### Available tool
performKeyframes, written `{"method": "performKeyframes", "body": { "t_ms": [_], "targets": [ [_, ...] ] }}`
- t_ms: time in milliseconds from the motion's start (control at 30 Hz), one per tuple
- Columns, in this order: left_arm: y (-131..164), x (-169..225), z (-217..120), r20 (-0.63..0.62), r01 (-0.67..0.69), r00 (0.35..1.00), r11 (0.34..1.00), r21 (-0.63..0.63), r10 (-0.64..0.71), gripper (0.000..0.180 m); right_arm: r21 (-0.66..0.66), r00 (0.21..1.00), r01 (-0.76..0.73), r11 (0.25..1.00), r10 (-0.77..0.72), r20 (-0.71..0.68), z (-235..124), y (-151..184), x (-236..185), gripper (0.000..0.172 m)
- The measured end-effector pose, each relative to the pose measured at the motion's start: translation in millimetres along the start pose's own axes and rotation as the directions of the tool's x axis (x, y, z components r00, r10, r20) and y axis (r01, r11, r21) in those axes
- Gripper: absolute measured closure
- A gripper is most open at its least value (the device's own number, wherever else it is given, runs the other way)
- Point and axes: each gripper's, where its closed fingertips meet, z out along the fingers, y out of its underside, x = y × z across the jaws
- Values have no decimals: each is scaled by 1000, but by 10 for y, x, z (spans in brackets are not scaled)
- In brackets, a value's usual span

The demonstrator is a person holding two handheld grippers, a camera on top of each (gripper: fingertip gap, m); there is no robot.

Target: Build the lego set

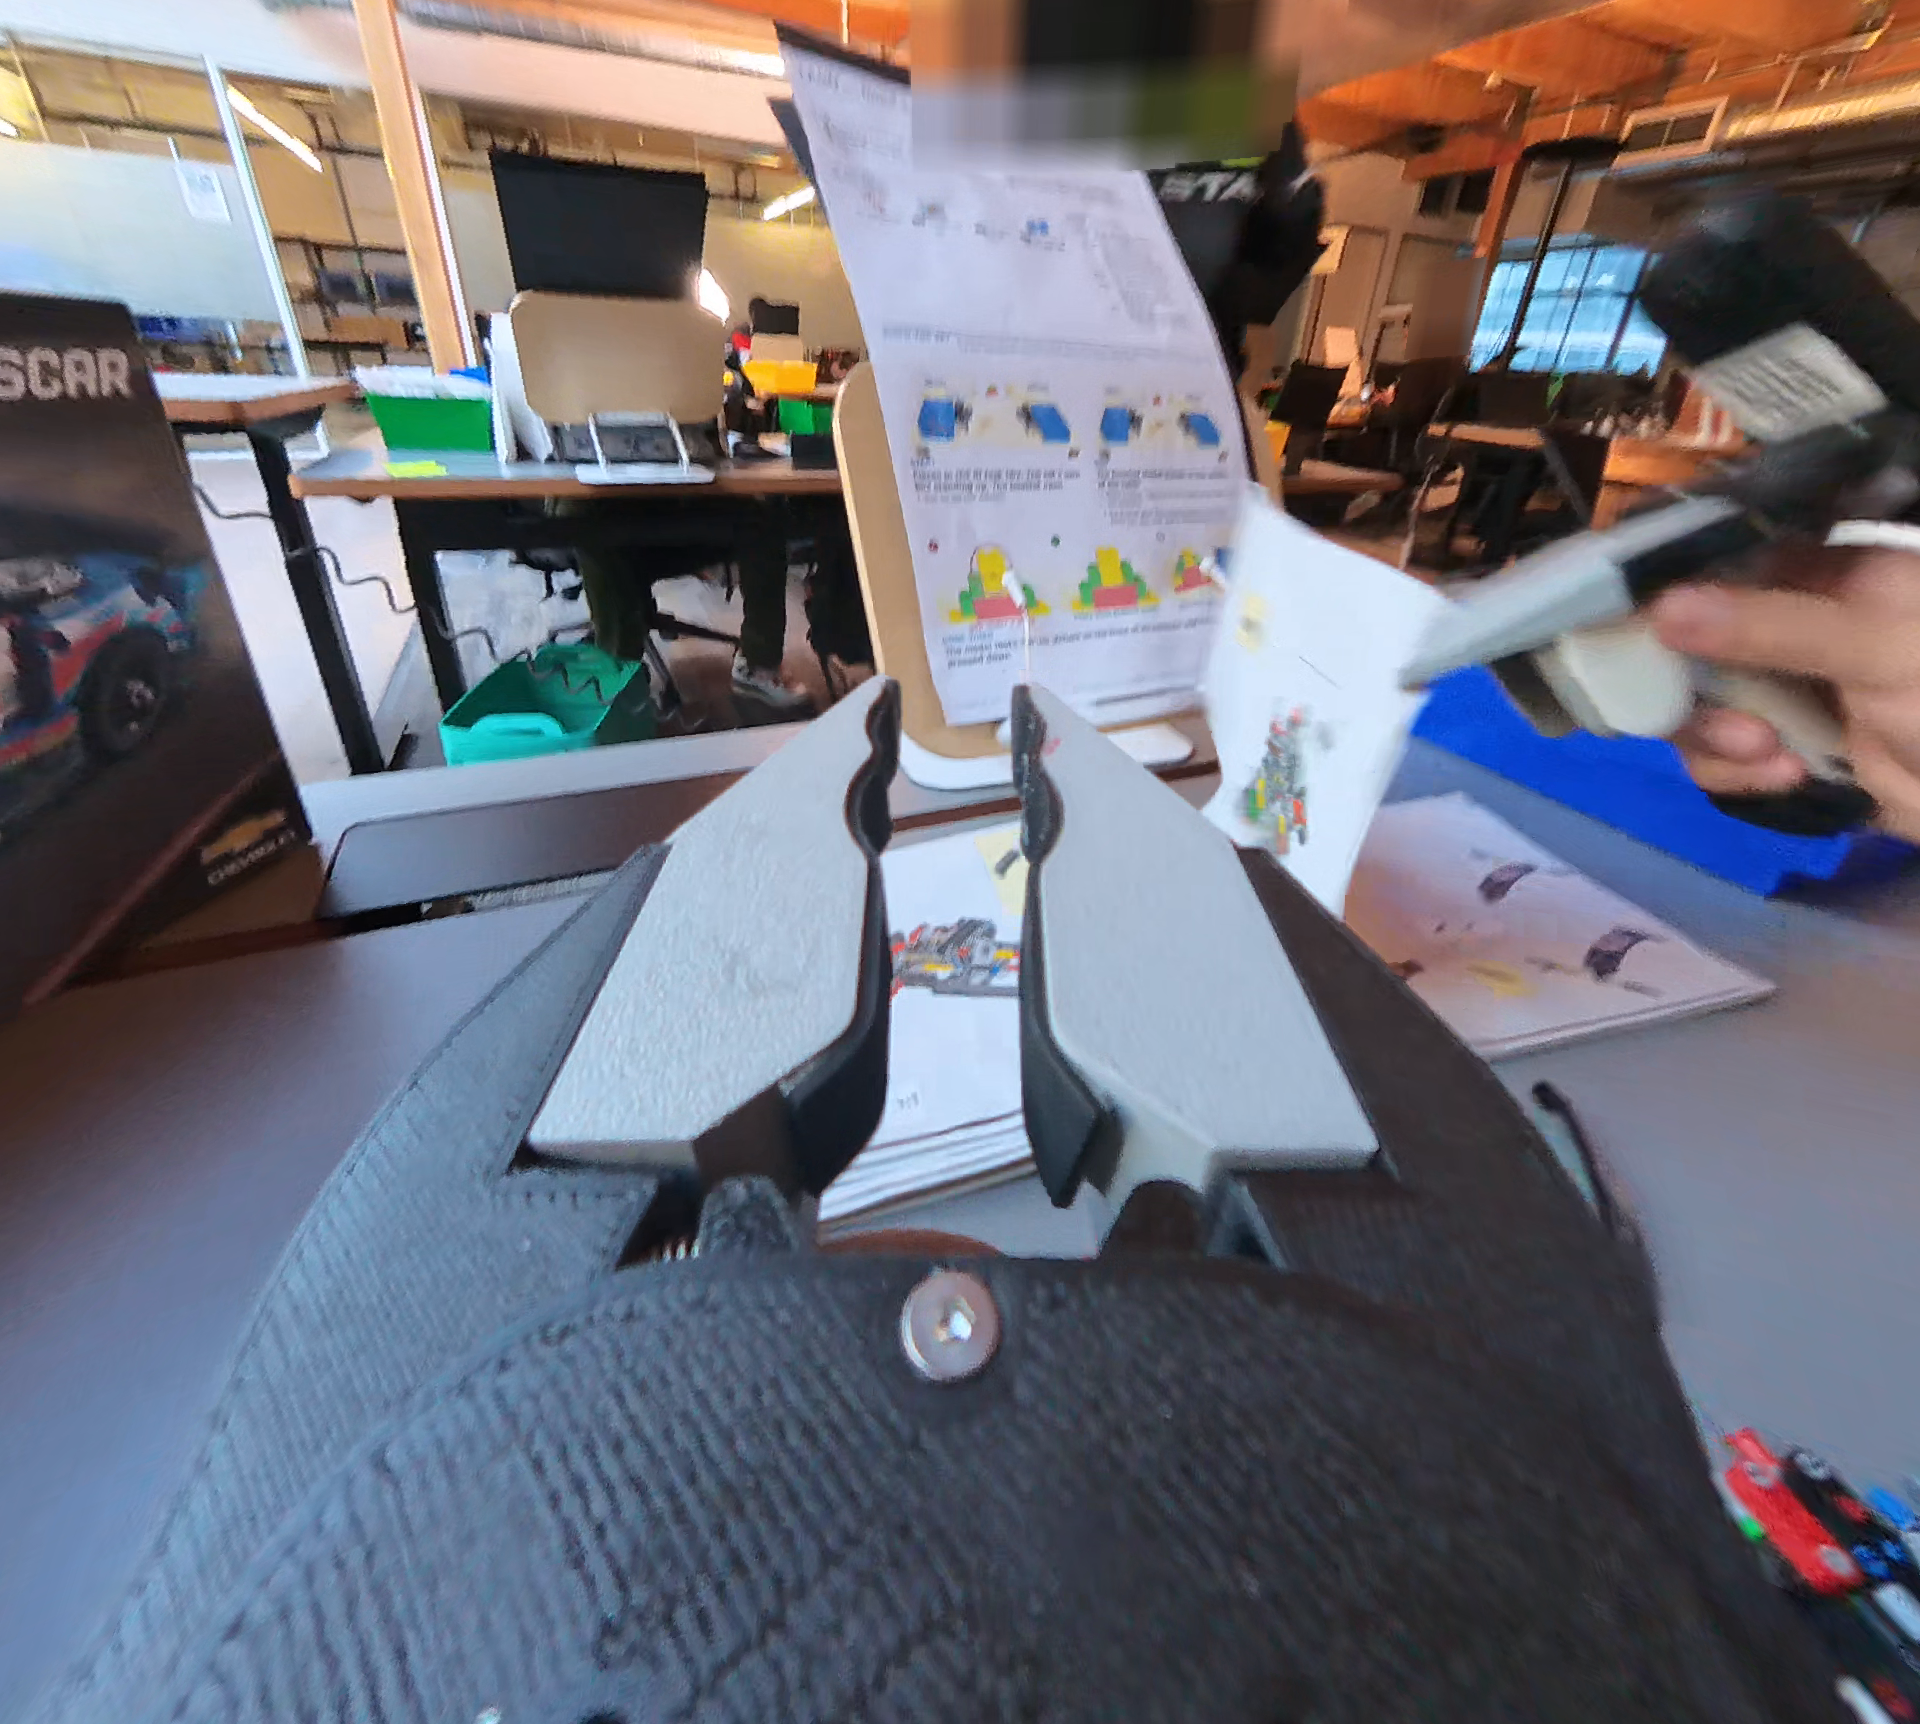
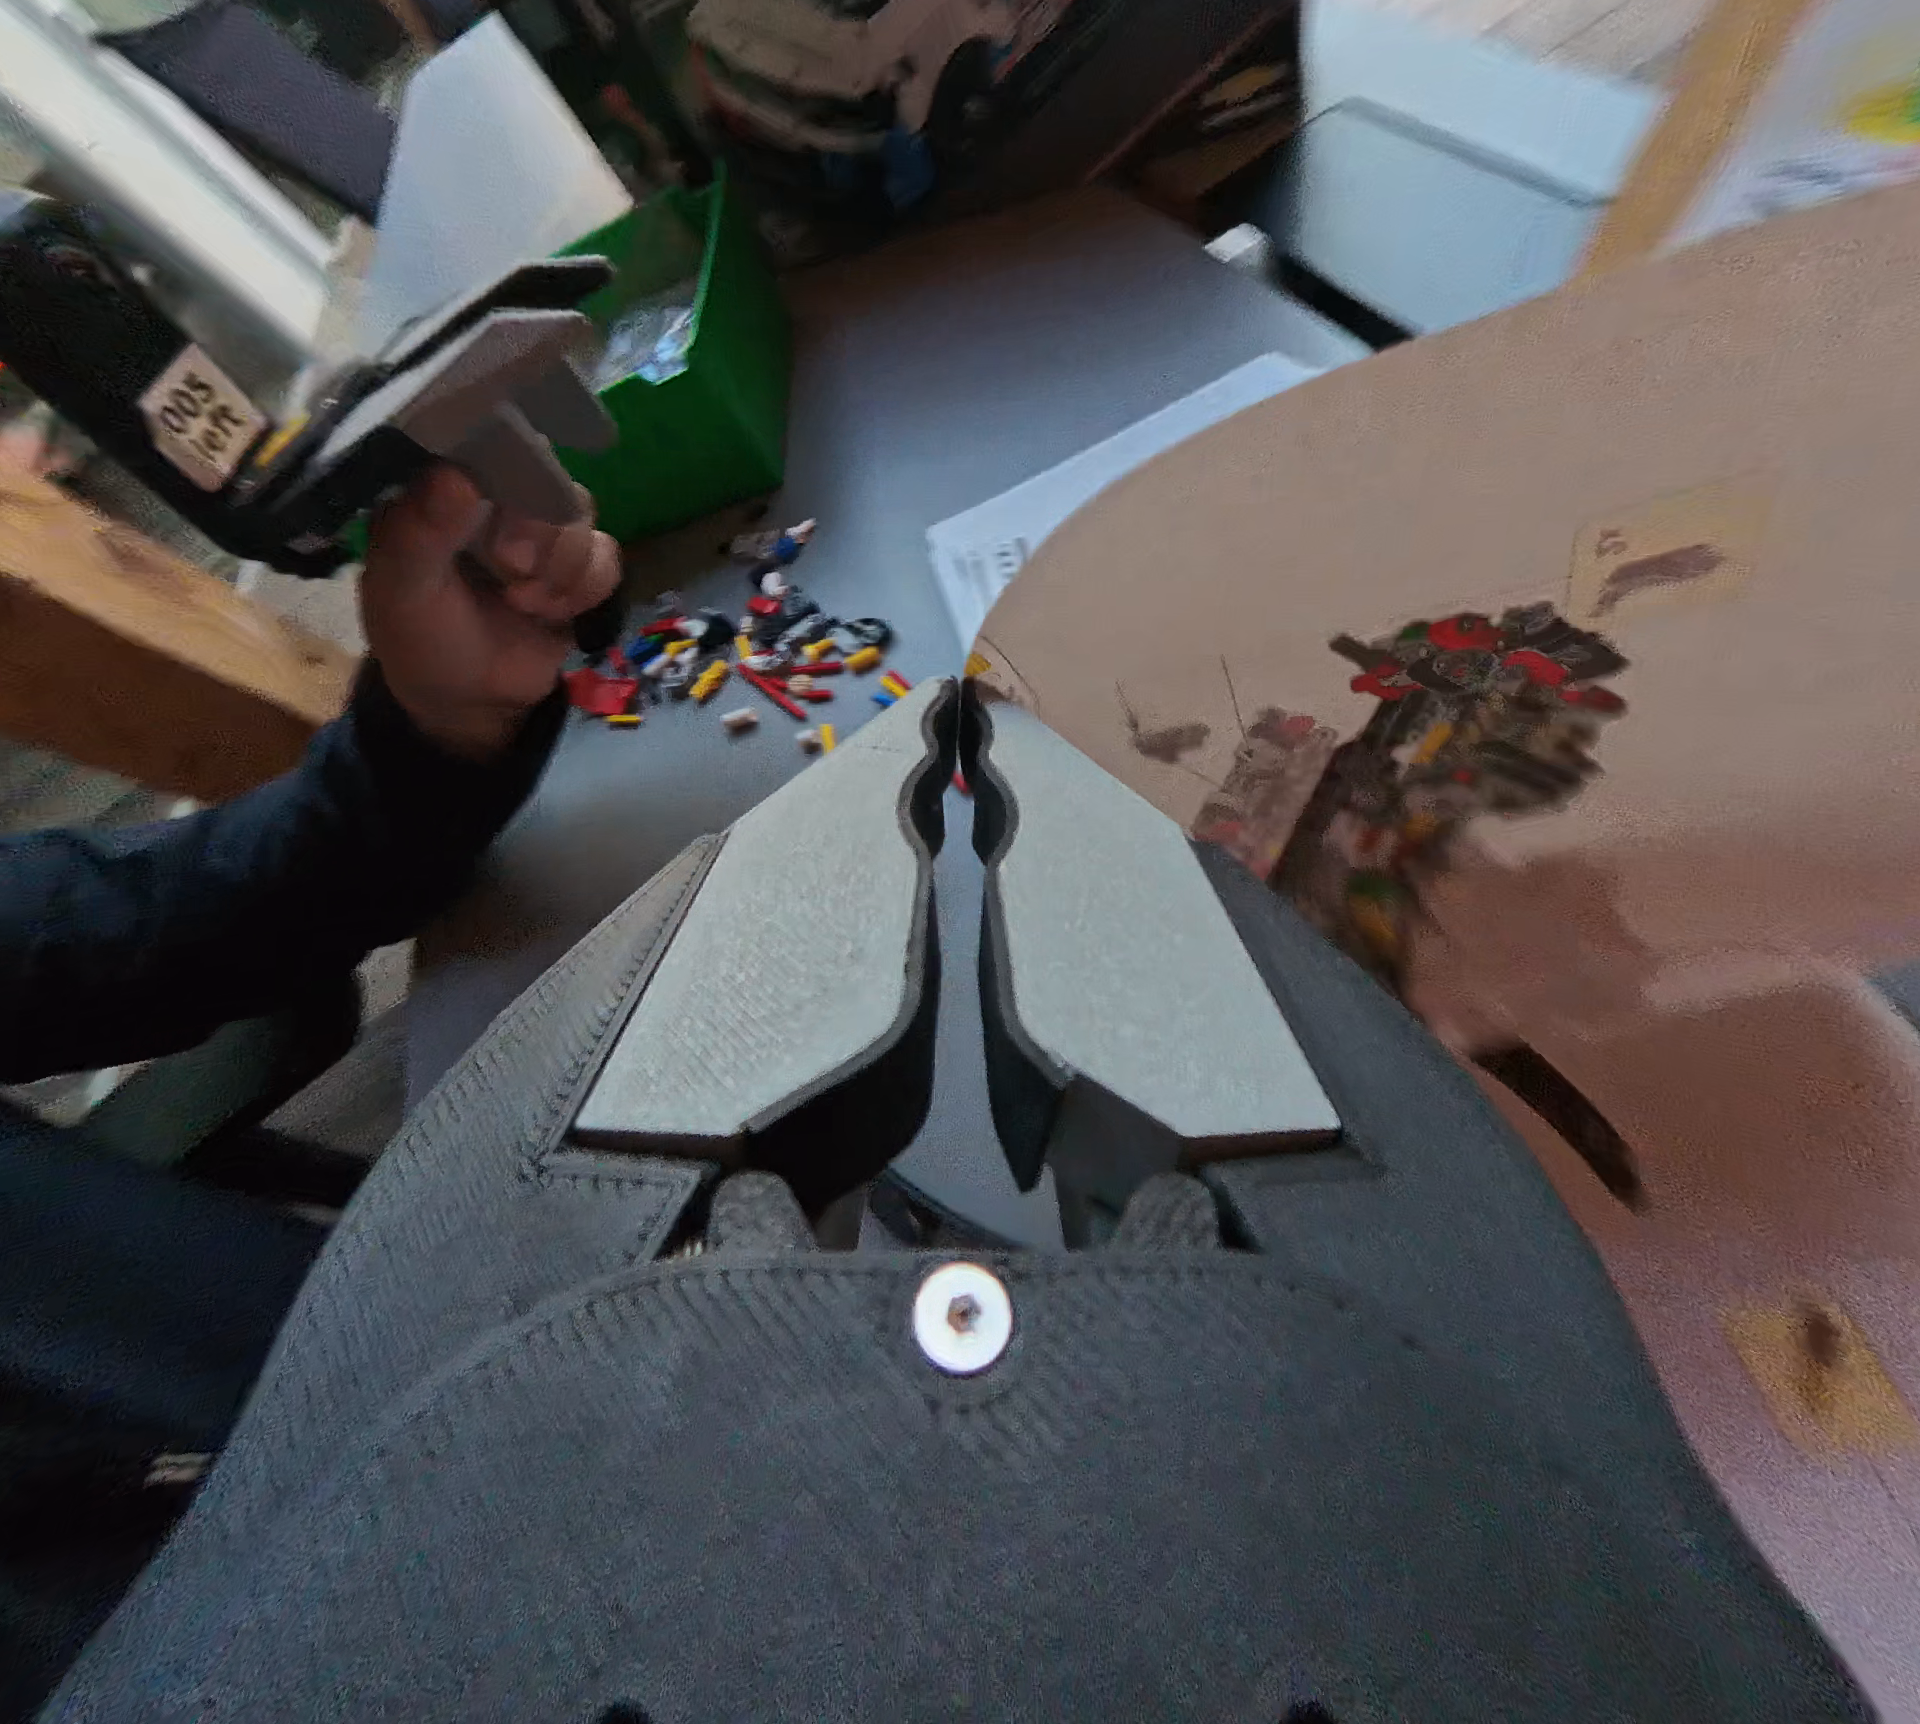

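Bricks [image 2: 748, 646] lie loose on the table [image 2: 987, 386] only in the right view — its gripper [image 2: 958, 687] pinches a lifted page [image 2: 1455, 531]. Left gripper [image 1: 956, 698] hovers parted, bare, above the booklet [image 1: 940, 1051].

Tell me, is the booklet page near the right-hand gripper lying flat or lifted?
Lifted: the page stands curled above the open booklet, its edge at the right gripper's closed fingertips.

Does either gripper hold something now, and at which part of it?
The right gripper pinches a booklet page at its edge. The left gripper is open and holds nothing.
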Motion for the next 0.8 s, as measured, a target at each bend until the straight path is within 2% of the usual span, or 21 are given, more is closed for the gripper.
{"method": "performKeyframes", "body": {
  "t_ms": [67,233,333,433,533,600,700,800],
  "targets": [
    [88,-14,36,6,-11,1000,1000,-27,11,162,-113,995,-26,993,36,90,476,-31,-140,172],
    [166,-226,27,85,-63,994,996,-59,68,163,-361,992,-46,932,84,91,1459,208,-144,172],
    [191,-426,-10,137,-42,989,997,-71,52,163,-390,972,-102,915,175,158,1824,297,-246,172],
    [233,-517,-17,140,17,990,997,-76,-6,163,-411,927,-119,904,249,280,1982,317,-492,172],
    [263,-581,-22,150,35,988,996,-84,-22,163,-413,893,-93,906,259,369,1919,249,-752,166],
    [277,-588,-21,143,57,989,995,-85,-45,163,-401,883,-62,914,237,405,1730,159,-898,162],
    [283,-576,-18,129,80,989,993,-85,-69,163,-328,888,-31,944,177,425,1208,-30,-1016,157],
    [289,-521,-3,105,96,991,992,-88,-86,163,-231,955,37,972,34,293,544,0,-799,154]
  ]
}}
